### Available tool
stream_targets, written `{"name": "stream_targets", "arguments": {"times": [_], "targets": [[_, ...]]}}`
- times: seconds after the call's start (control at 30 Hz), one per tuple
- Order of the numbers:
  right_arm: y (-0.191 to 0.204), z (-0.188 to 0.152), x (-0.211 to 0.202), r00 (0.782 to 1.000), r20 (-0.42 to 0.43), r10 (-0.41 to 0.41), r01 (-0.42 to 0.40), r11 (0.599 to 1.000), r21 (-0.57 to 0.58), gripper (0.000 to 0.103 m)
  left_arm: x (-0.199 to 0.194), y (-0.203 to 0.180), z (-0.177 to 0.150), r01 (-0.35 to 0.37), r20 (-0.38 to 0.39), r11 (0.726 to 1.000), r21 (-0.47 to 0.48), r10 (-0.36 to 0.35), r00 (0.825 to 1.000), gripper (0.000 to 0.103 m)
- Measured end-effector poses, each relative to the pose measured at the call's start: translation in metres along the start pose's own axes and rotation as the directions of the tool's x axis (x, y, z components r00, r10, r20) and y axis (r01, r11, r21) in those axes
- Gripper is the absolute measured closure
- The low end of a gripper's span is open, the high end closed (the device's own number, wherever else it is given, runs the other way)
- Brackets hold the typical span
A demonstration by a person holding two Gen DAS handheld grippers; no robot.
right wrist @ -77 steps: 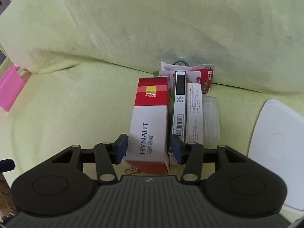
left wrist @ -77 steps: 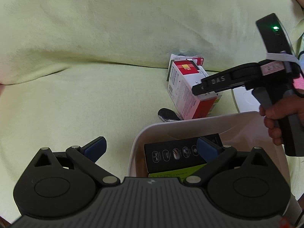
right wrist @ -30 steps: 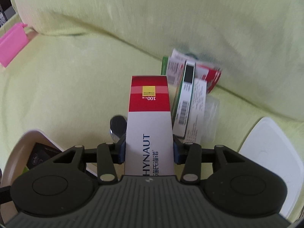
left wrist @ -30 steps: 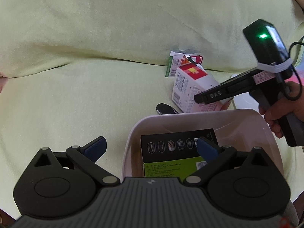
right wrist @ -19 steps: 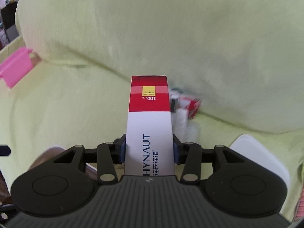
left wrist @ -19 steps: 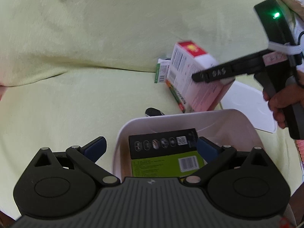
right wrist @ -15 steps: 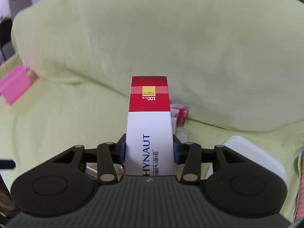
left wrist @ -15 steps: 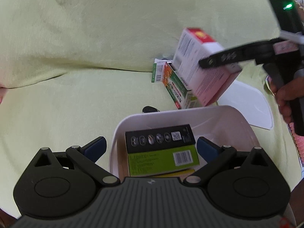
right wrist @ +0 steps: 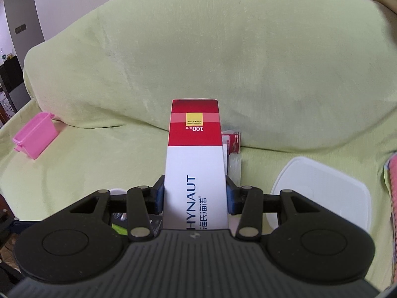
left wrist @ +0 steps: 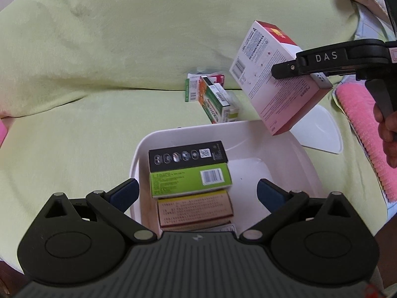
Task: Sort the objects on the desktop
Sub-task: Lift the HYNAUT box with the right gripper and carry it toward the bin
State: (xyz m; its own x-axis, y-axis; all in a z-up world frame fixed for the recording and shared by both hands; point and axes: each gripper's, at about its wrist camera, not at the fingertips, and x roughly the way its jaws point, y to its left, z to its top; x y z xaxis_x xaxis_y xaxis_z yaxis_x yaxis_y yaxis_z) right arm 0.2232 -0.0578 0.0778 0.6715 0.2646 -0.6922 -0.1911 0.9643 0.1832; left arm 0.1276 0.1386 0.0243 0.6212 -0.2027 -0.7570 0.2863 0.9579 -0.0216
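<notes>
Right gripper was clamped on a tall red-and-white cardboard box printed HYNAUT, its blue pads pressing the two narrow sides near the white lower end, with the red end pointing away from the camera. In the left wrist view the same box hung tilted in the air above the far right corner of a white rectangular plastic bin, clear of its rim, with one black finger marked DAS crossing its side. A person's hand gripped the handle at the right edge.

Left gripper stood wide apart and held nothing, its blue pads on either side of the bin's near end. Inside the bin, against its left wall, lay a black box with round icons, a green box with a barcode and a tan box with printed text, one beside the next.

Beyond the bin, a cluster of small green, white and red packets rested on the pale green cloth cover. A white flat plastic lid lay to the right on the cloth, and a small pink plastic tub sat well apart to the left.
</notes>
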Motion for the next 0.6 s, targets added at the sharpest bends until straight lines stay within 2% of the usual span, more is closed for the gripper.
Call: {"name": "stream_targets", "arguments": {"times": [0.27,0.6], "targets": [[0.004,-0.033,-0.022,0.999,-0.029,0.017,-0.015,0.998,0.053,0.062,-0.011,-0.014,-0.013,-0.008,0.006,0.999,0.036,0.007,1.000,0.001],[0.008,-0.074,-0.001,0.992,-0.129,0.009,0.001,0.996,0.084,0.062,-0.010,-0.011,-0.021,-0.017,-0.014,1.000,0.016,0.017,1.000,0.001]]}}
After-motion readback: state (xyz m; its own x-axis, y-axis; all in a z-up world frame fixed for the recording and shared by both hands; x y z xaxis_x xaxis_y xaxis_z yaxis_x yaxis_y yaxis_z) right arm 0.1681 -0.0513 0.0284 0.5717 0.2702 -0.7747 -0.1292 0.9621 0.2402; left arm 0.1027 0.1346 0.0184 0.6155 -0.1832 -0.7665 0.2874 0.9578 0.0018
